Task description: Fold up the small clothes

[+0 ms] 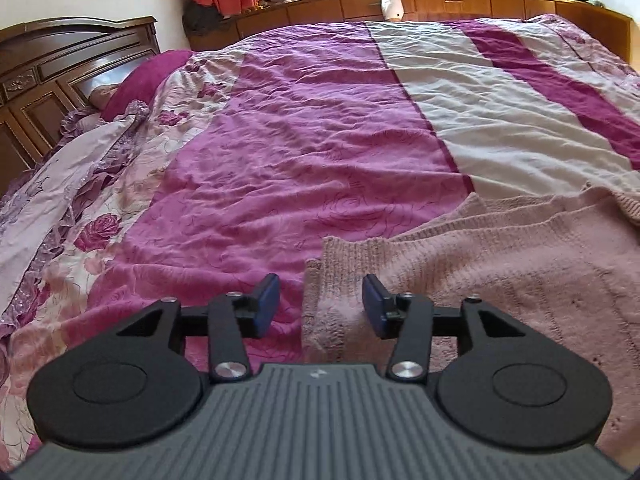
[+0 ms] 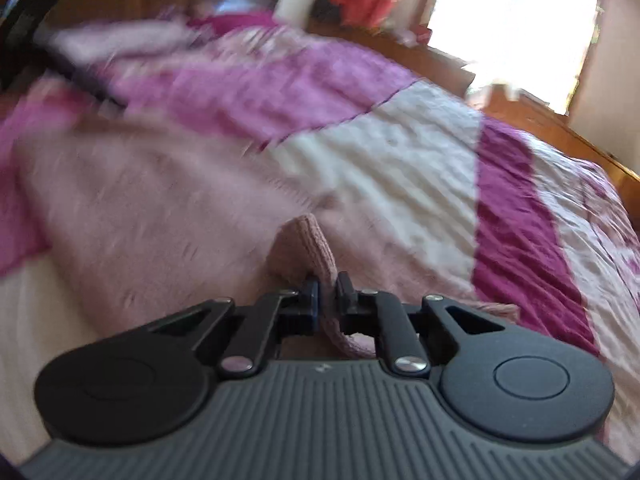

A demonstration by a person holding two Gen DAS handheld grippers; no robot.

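A pale pink knitted sweater (image 1: 500, 268) lies spread on the bed, at the lower right of the left wrist view. My left gripper (image 1: 322, 304) hovers open over the sweater's left edge, one finger above the bedspread and the other above the knit, nothing between them. In the right wrist view the picture is blurred by motion. My right gripper (image 2: 328, 292) is shut on a fold of the pink sweater (image 2: 132, 208), and a ribbed edge of it (image 2: 308, 240) sticks up past the fingers.
The bed carries a wrinkled bedspread (image 1: 288, 128) in pink, cream and magenta stripes. A dark wooden headboard (image 1: 52, 76) and pillows (image 1: 80, 168) are at the left. Wooden cabinets (image 1: 440, 4), a window and a curtain run along the far wall.
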